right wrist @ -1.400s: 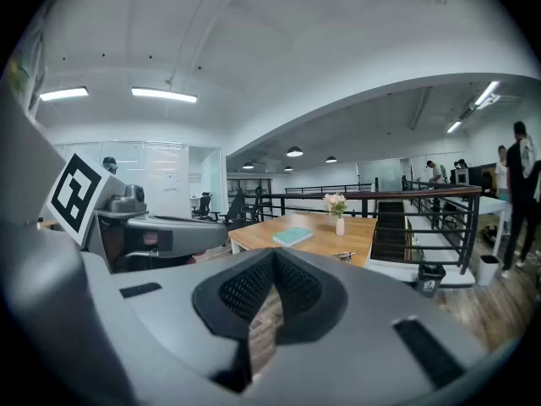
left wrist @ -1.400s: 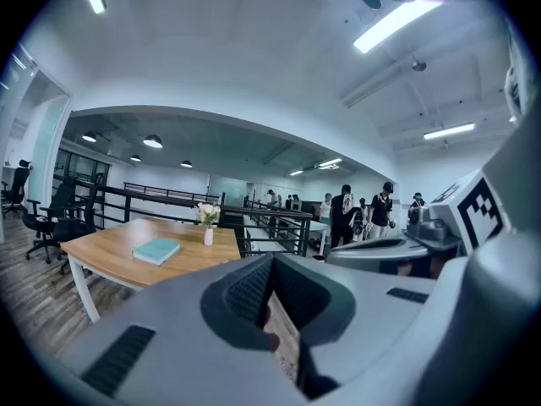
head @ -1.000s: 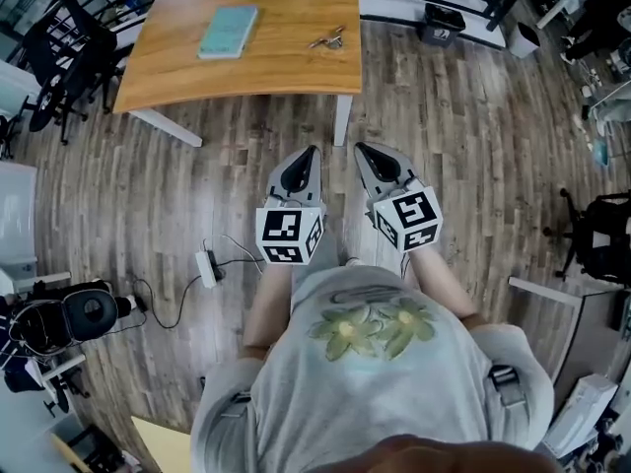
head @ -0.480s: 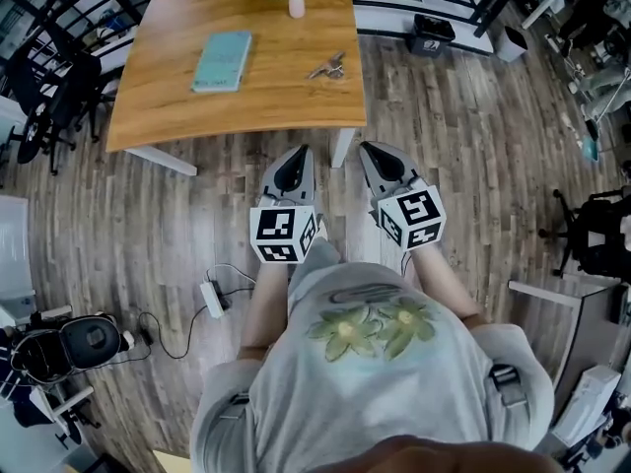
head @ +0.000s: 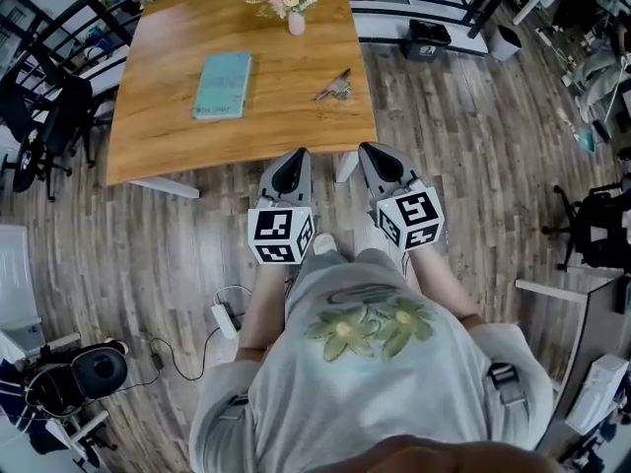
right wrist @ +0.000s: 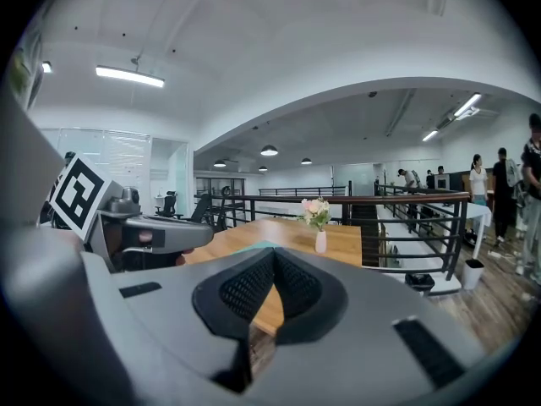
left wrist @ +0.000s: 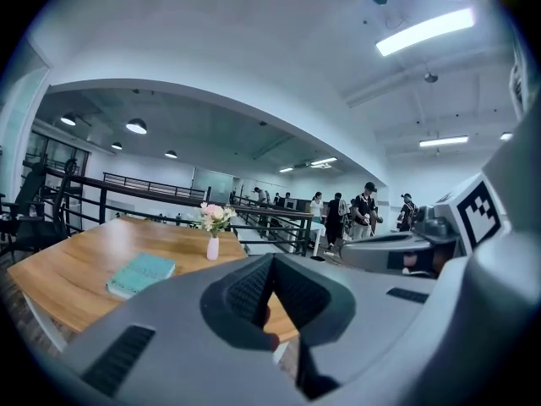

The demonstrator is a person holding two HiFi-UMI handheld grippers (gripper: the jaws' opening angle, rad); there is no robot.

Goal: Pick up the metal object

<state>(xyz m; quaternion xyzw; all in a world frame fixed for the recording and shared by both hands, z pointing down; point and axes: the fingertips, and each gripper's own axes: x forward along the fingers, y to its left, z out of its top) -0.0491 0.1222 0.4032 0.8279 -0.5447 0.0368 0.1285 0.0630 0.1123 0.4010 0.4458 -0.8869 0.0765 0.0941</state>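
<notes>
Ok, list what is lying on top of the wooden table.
On the wooden table: a teal book, a vase of pink flowers and a small metal object near its right edge. Anything beneath the book is covered.

Left tongs (head: 299, 158) and right tongs (head: 371, 154) side by side, both pointing forward, jaws pressed together, nothing between them

**Three cameras, one desk ahead of you**

Your head camera looks steeply down from high above onto the left gripper (head: 298, 156), the right gripper (head: 368, 151) and the desk (head: 158, 116) just beyond them. Each gripper camera rides low behind its own jaws and faces level across the desk's near edge from close by. All three share the desktop and the vase (head: 296, 23) by its far edge. Each gripper view also catches the other gripper at its inner side.
</notes>
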